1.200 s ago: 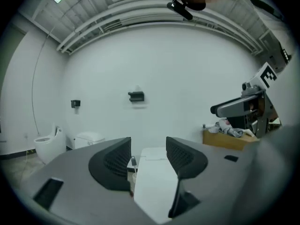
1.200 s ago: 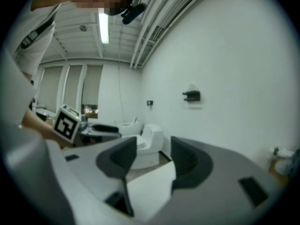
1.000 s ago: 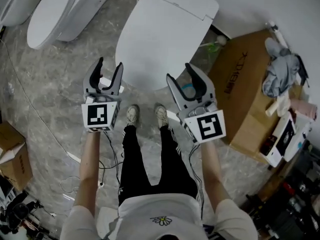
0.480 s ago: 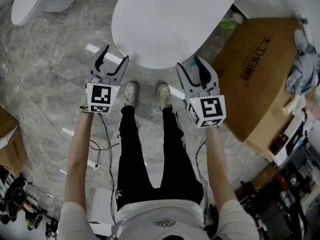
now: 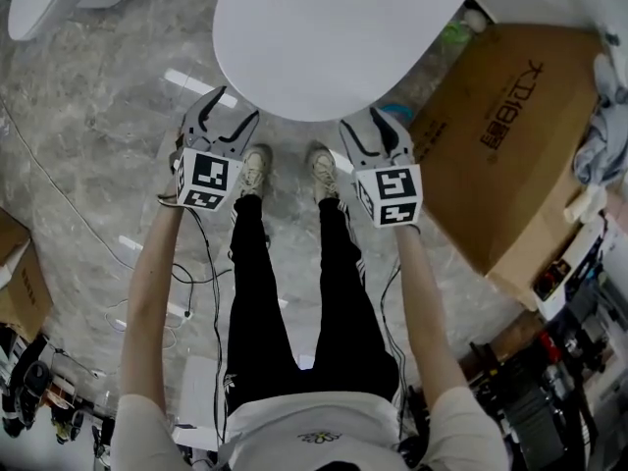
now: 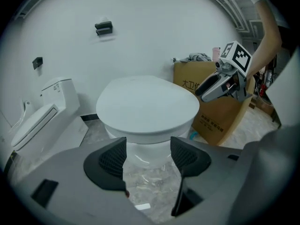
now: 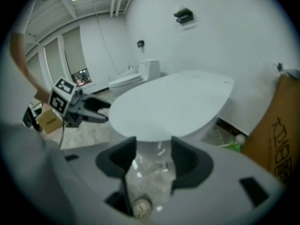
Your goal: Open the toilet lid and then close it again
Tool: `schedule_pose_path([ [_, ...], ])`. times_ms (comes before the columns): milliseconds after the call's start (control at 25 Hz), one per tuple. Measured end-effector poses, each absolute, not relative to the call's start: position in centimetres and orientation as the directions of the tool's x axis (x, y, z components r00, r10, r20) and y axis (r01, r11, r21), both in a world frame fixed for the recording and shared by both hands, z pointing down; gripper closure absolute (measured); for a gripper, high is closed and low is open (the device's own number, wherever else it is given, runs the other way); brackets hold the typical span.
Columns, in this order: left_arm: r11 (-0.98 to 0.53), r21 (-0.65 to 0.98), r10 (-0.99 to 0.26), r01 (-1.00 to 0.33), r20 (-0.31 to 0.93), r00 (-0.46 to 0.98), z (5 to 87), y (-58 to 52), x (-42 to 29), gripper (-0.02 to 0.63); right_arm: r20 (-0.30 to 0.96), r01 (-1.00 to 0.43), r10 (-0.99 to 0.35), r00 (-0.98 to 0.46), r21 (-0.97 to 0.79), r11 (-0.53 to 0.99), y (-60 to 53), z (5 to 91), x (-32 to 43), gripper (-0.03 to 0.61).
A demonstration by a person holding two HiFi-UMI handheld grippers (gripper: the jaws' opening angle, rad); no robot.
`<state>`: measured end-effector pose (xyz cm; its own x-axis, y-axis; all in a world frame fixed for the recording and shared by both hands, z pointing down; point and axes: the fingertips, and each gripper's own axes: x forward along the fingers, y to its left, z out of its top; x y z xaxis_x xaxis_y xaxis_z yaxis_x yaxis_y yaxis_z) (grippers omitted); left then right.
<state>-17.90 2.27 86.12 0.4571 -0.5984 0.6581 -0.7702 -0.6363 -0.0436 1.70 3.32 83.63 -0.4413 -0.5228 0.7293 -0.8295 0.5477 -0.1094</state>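
toilet lid (image 5: 334, 37): smooth white oval, down, top centre | left gripper (image 5: 227, 116): grey ribbed-pad jaws spread, just been opening, nothing between | right gripper (image 5: 372, 126): jaws spread, empty | floor (image 5: 108, 155): veined grey stone

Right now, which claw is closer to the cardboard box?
Right. The right claw is near the cardboard box, at the toilet lid's front edge. The left claw, which has just been opening, empty, is across the lid, farther away.

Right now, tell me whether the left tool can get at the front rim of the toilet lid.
Probably yes. The left tool faces the closed toilet lid from just below its front rim, and nothing stands in the way. Its jaws have just been opening and stand apart, with nothing gripped.
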Motion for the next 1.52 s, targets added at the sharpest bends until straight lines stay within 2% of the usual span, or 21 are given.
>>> schedule_pose_path([
  [240, -0.665, -0.030, -0.566, -0.747, 0.672, 0.477, 87.3, 2.6, -16.4, 0.313, 0.783, -0.820, -0.456, -0.422, -0.116, 0.560, 4.6, 86.9, 1.5, 0.344],
  [520, -0.640, -0.003, -0.568, -0.768, 0.676, 0.470, 88.4, 2.5, -16.1, 0.313, 0.795, -0.830, -0.445, -0.413, -0.127, 0.543, 3.4, 88.4, 1.2, 0.344],
  [1040, -0.589, 0.032, -0.583, -0.808, 0.675, 0.451, 88.9, 1.9, -16.0, 0.313, 0.798, -0.838, -0.440, -0.412, -0.141, 0.528, 3.4, 88.5, 1.0, 0.345],
  [1520, -0.608, 0.097, -0.542, -0.788, 0.675, 0.501, 86.8, 1.8, -15.7, 0.314, 0.813, -0.846, -0.414, -0.410, -0.171, 0.505, 3.5, 86.7, 1.1, 0.347],
])
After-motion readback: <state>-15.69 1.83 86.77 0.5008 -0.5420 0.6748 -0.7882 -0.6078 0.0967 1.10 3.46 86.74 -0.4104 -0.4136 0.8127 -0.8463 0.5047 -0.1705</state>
